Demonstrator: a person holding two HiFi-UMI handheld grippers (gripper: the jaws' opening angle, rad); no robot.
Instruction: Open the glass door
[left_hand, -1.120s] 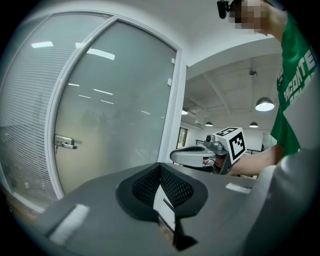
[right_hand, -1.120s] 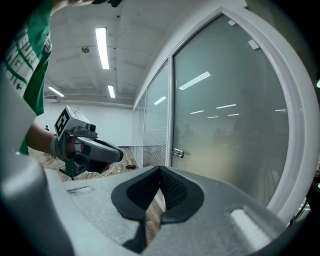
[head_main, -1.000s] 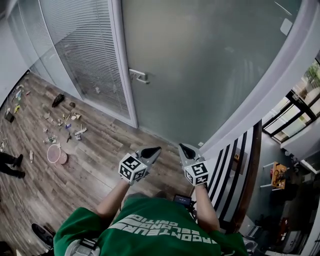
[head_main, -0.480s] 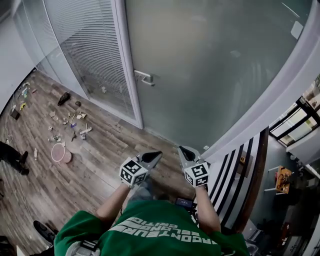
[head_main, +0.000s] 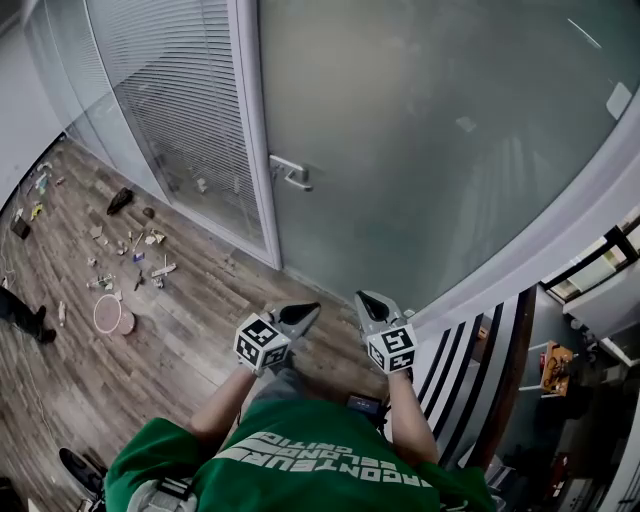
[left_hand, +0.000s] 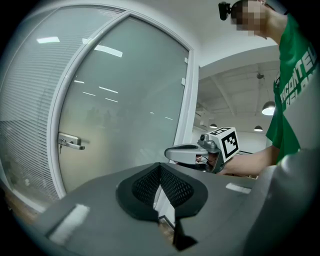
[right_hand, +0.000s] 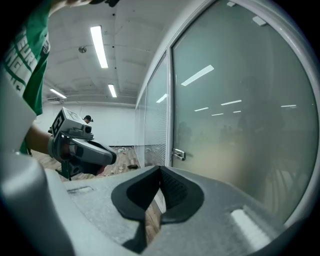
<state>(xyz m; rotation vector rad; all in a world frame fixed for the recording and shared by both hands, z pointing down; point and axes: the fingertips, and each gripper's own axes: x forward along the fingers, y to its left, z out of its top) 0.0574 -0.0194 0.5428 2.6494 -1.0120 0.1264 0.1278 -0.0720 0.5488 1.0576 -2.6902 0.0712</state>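
Frosted glass door (head_main: 420, 150) stands shut above the wooden floor (head_main: 190, 330); left gripper (head_main: 308, 310) and right gripper (head_main: 365, 298) point toward it side by side, fingers together, empty.

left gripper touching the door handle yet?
Apart. The head view shows the left gripper low over the wood floor, with a wide stretch of glass door between it and the door handle.

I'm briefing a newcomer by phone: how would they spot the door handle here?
Find the big frosted glass door ahead, right of the panel with blinds. At its left edge, beside the white frame, sits the silver lever handle, the only lever jutting from the smooth pane.
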